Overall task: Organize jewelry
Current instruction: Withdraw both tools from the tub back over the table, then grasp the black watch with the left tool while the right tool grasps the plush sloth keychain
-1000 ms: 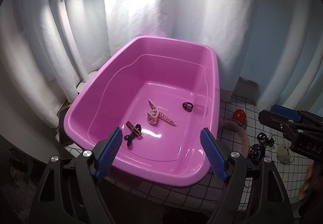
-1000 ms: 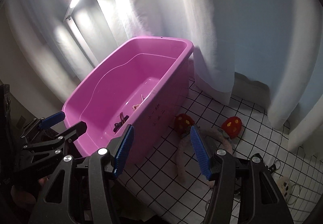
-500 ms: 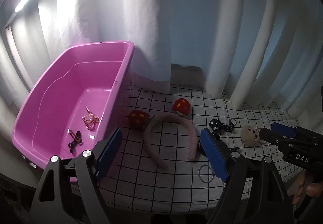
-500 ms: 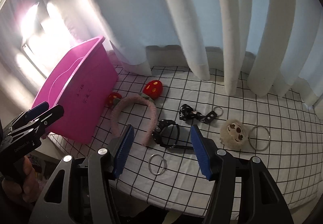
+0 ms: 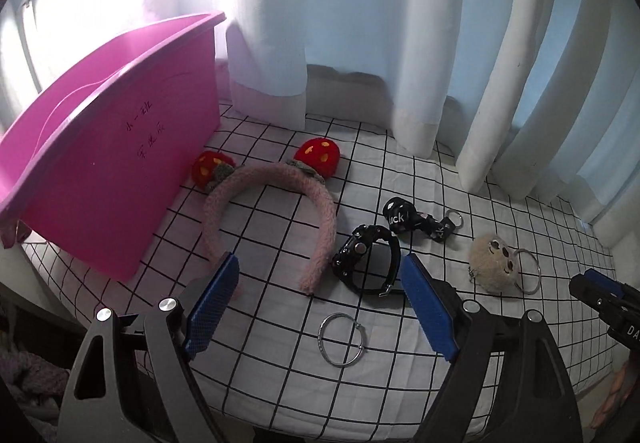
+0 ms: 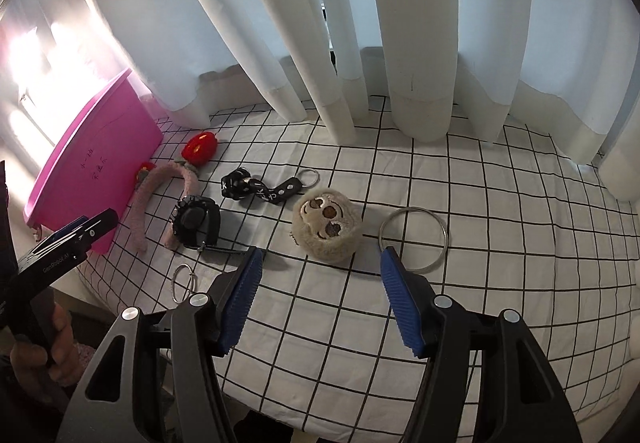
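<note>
1. Two grippers, left gripper (image 5: 320,299) and right gripper (image 6: 320,293), both spread apart, holding nothing.
2. Pink tub (image 5: 100,147), far left on checked cloth (image 6: 500,203).
3. Fuzzy headband (image 5: 264,179), black watch (image 5: 366,257), lanyard (image 6: 260,189), plush charm (image 6: 326,227), large ring (image 6: 412,239), small ring (image 5: 342,339): loose on cloth.

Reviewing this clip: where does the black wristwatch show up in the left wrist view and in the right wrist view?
Left wrist view: the black wristwatch lies at lower centre, just beyond the blue fingertips, right of the pink headband.
Right wrist view: the watch lies left of centre, with the headband on its left.
Shared landmark: the fluffy sloth-face charm, to the watch's right in both.
</note>
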A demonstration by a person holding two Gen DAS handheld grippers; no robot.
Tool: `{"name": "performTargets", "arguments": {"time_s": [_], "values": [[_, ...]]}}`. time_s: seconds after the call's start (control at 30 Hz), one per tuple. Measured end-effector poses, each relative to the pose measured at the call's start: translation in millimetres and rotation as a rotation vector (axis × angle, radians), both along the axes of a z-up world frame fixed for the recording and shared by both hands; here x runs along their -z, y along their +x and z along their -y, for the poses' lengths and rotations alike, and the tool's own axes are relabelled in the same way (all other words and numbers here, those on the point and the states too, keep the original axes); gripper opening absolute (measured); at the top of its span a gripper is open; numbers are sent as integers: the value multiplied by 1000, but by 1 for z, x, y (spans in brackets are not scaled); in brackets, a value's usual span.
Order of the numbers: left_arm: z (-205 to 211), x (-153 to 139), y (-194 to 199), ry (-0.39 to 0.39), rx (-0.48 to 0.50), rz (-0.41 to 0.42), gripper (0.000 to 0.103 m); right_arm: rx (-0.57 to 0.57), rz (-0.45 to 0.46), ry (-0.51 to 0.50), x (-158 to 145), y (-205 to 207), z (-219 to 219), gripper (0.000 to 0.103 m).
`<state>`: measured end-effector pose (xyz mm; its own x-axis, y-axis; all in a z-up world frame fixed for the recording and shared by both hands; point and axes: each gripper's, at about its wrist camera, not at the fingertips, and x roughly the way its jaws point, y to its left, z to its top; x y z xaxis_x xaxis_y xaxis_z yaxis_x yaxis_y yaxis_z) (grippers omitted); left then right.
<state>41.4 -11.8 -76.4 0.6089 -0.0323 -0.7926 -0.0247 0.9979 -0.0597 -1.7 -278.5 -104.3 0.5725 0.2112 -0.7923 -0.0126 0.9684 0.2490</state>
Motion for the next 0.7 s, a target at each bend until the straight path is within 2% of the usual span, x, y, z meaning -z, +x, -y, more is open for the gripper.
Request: {"name": "performTargets", "arguments": {"time_s": [0.13,0.23,0.53,0.7], "values": [[8,23,-2,-3,-77,-20,81,-62,0,6,19,9,4,59],[14,39,1,1,-108,-32,81,-88,13,6,30,16,3,63],[27,83,13,-32,-119,-55,81,-72,88,32,61,37,-3,64],[35,99,14,-26,-118,-43,82,-72,128,-14,70,45,-9,64]]}}
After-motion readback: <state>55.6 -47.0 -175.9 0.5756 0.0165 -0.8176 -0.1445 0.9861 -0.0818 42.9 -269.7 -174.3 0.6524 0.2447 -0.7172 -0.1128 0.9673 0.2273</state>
